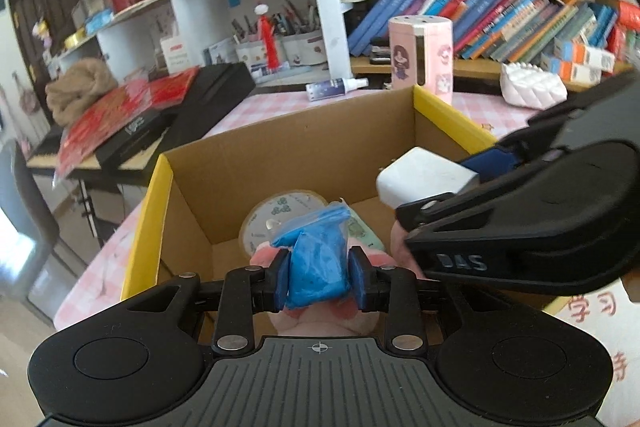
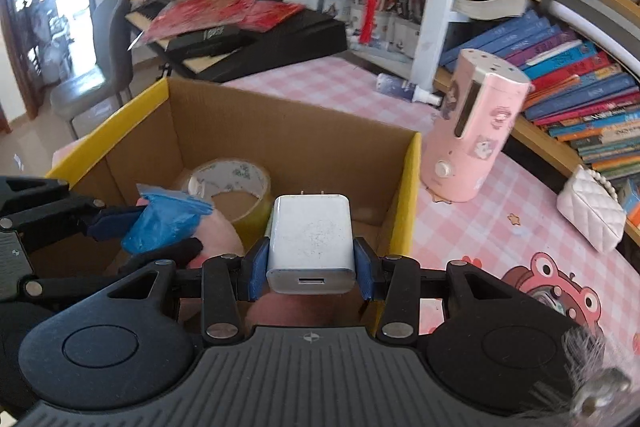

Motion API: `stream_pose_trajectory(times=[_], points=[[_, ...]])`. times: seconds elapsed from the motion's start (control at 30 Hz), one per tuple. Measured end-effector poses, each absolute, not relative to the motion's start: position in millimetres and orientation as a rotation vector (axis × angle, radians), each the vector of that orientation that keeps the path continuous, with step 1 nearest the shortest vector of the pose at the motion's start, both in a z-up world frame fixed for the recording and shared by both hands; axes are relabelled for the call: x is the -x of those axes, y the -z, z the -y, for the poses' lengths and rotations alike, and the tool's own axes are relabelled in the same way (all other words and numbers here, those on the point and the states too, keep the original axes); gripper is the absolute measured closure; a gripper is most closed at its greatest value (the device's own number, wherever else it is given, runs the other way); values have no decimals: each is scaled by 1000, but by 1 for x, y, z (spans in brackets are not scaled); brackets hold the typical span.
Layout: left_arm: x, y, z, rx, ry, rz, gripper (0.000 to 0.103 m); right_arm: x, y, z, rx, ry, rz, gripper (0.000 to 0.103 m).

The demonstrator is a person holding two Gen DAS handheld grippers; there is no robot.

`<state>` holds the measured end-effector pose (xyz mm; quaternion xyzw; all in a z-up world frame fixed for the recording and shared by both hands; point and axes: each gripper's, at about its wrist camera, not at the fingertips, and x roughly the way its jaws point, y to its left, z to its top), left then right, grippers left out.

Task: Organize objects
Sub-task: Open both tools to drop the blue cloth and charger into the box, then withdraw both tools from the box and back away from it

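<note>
Pink checked tablecloth, crowded bookshelves, left hand-held gripper clamping blue bag, right hand-held gripper clamping white charger

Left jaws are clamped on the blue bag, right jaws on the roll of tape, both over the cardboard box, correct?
Not quite. The right wrist view shows the right gripper clamping the white charger; the tape roll lies inside the cardboard box. The rest holds.

left claw: black body, blue pads, ribbed grey top, silver pivot screws, crosshair mark | right claw: same build, white "DAS" lettering
</note>
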<state>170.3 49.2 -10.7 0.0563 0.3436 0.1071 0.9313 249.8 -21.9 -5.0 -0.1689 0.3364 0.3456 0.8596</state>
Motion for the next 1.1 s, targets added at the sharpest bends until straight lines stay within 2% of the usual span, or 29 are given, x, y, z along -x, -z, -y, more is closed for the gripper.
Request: stream_pose_trajectory(times=[0.43,0.47,0.5,0.53,0.57,0.6,0.9,1.1], points=[[-160,11,-48,-131,-247,-693,65,-254,14,3,493,-776,-731,62],[-159,11,-49,-129,-251,-692,62,-254,14,2,500,-779,-734,62],[-159,11,-50,-130,-272,-693,47,-255,15,1,507,-783,-737,62],[-158,11,-52,-131,-313,-688,39,-255,15,0,517,-785,-739,62],[-157,11,-54,-127,-335,-679,26,-255,16,-1,526,-784,-737,62],[-155,10,-56,-118,-339,-672,21,-255,16,-2,533,-783,-735,62],[-144,3,-57,-119,-341,-650,12,-255,16,-3,514,-767,-738,58],[-134,-3,-57,-113,-336,-631,12,-243,3,8,453,-738,-689,52]])
